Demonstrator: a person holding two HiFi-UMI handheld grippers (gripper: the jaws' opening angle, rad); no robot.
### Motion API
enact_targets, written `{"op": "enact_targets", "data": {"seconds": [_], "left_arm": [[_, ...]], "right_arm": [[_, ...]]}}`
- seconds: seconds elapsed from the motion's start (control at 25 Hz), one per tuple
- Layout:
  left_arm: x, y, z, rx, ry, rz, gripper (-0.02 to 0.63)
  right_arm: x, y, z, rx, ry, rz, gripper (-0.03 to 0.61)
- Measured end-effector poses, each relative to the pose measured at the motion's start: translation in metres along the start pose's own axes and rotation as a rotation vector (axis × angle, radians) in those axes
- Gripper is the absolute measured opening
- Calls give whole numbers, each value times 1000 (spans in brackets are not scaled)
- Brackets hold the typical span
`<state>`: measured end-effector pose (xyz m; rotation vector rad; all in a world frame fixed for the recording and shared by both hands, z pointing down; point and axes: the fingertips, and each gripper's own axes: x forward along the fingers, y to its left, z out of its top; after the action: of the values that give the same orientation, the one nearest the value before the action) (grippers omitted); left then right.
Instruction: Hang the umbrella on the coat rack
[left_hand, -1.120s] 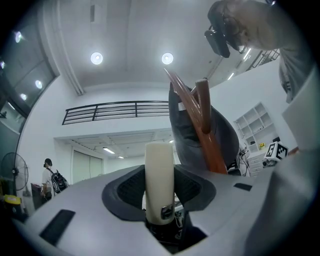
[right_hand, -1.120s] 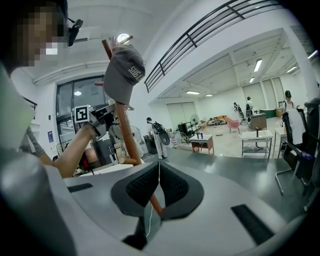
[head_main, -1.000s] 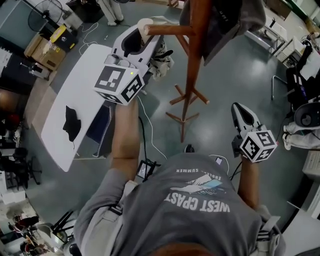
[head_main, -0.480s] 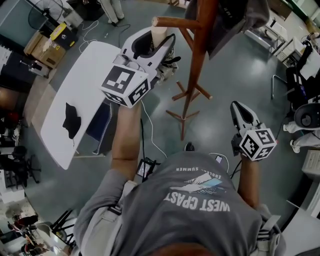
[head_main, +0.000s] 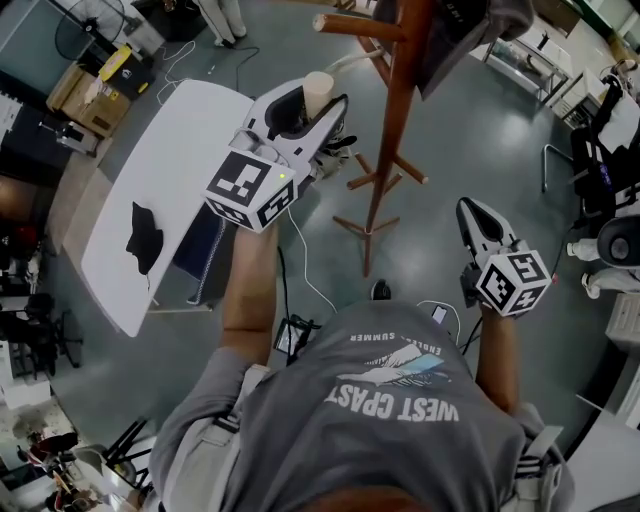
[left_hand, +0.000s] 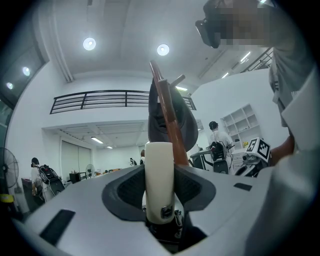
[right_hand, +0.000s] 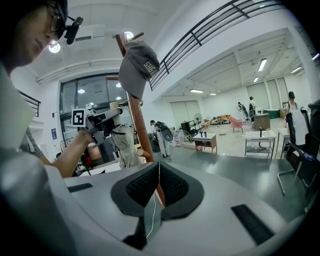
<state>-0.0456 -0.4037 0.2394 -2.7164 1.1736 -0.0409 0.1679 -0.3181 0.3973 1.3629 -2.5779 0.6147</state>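
We hold the left gripper level, its jaws clamped on the cream handle of the umbrella. The handle stands upright between the pads, which leaves its top end free and facing the coat rack. The folded canopy bunches under the gripper, above the floor and beside the white bench. We judge that this grip is chosen to present the handle end to a peg. That peg sits near the handle but does not touch it. A pale strand runs from the handle top toward the pole; we cannot tell whether it is a strap or whether it has caught on anything. The right gripper has its jaws pressed together on nothing. It sits low and well apart from the pole, clear of the approach path. A cap occupies an upper peg, so we aim for a free one
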Motion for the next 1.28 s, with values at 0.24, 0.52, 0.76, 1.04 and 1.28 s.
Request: {"op": "enact_targets", "data": {"seconds": [0.24, 0.52, 0.76, 1.04, 1.28], "left_arm": [[-16, -8, -21, -6, 49, -8, 169], [-29, -21, -42, 1, 117, -31, 169], [-23, -32, -69, 1, 185, -70, 169], [-3, -39, -108, -23, 272, -114, 167], [16, -46, -135, -41, 322, -159, 167]], "right_arm": [[0, 12, -11, 1, 15, 10, 29], [-2, 25, -16, -1, 25, 15, 29], [1, 33, -21, -6, 33, 27, 29], [-4, 33, -20, -9, 30, 12, 29], [-12, 4, -27, 16, 40, -41, 29]]}}
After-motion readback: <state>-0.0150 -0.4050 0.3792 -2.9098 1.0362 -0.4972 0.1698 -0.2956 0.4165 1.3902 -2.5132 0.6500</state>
